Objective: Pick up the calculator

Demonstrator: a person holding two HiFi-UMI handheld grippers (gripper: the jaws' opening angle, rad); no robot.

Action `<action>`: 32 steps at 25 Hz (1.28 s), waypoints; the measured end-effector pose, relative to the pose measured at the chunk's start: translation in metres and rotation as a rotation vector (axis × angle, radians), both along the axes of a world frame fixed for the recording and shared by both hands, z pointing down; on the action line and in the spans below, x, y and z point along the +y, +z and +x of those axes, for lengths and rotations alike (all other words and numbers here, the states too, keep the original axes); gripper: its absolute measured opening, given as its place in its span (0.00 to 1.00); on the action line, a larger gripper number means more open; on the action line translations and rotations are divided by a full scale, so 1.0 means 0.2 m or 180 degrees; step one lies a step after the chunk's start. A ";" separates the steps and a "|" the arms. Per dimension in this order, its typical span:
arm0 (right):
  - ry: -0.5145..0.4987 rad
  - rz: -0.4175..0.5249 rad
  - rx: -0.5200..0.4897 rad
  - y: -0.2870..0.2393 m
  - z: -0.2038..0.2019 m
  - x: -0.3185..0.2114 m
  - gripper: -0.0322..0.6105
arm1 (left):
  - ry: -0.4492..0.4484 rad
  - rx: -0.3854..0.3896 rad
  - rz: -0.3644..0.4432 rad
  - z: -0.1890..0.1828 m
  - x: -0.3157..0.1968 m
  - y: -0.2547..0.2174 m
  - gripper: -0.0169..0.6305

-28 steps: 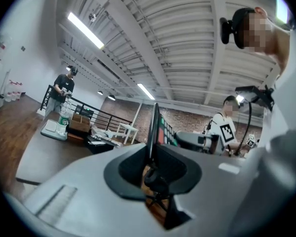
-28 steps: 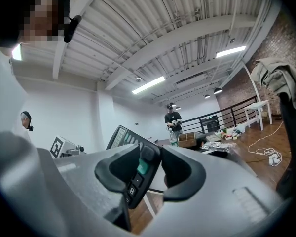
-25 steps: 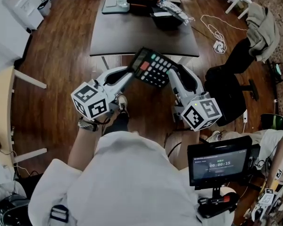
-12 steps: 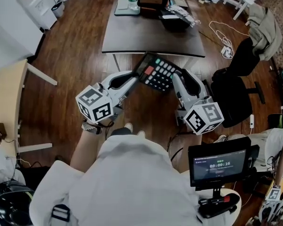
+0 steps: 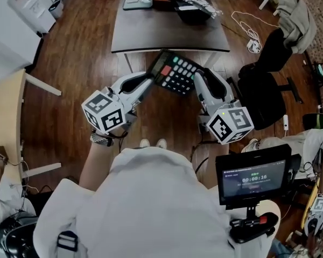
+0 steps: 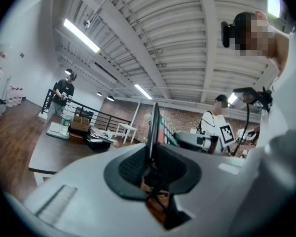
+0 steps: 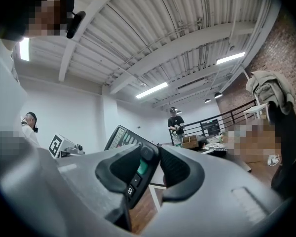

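- calculator (image 5: pixel 175 78) is off the table (image 5: pixel 167 34), in the air just in front of its near edge, keys facing up, same as a second ago
- left gripper (image 5: pixel 149 81) pinches its left edge, grip unchanged
- right gripper (image 5: pixel 197 80) jaws have just been closing, now pinching the right edge by the keys
- pick-up looks done; the tighter right grip should cut the risk of a slip

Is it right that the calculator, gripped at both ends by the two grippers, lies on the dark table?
No: the calculator, gripped at both ends by the left gripper and the right gripper, whose jaws have just been closing on it, hangs in the air short of the dark table, as the head view shows.
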State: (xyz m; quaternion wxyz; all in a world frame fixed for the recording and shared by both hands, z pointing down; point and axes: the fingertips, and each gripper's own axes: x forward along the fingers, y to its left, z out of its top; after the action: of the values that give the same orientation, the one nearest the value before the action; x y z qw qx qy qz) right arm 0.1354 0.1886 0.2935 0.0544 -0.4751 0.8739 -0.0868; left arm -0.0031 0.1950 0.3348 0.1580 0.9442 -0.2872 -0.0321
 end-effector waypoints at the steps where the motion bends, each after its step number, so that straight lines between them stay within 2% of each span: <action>1: 0.0016 0.0014 0.0006 -0.01 -0.01 0.00 0.25 | 0.0011 0.0006 0.0018 -0.01 0.00 -0.01 0.13; 16: 0.0052 0.0218 0.0115 -0.13 -0.05 -0.04 0.25 | 0.0058 0.0056 0.0216 -0.04 -0.06 -0.11 0.13; 23: 0.0051 0.0215 0.0115 -0.13 -0.02 -0.04 0.25 | 0.0051 0.0080 0.0193 -0.01 -0.06 -0.10 0.13; 32: 0.0075 0.0156 0.0128 -0.12 -0.08 -0.03 0.25 | 0.0062 0.0095 0.0125 -0.07 -0.05 -0.08 0.13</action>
State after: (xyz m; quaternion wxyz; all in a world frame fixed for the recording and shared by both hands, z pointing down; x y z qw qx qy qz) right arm 0.1199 0.1829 0.2698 0.0494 -0.4856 0.8710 -0.0551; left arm -0.0167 0.1848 0.3186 0.1440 0.9493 -0.2750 -0.0504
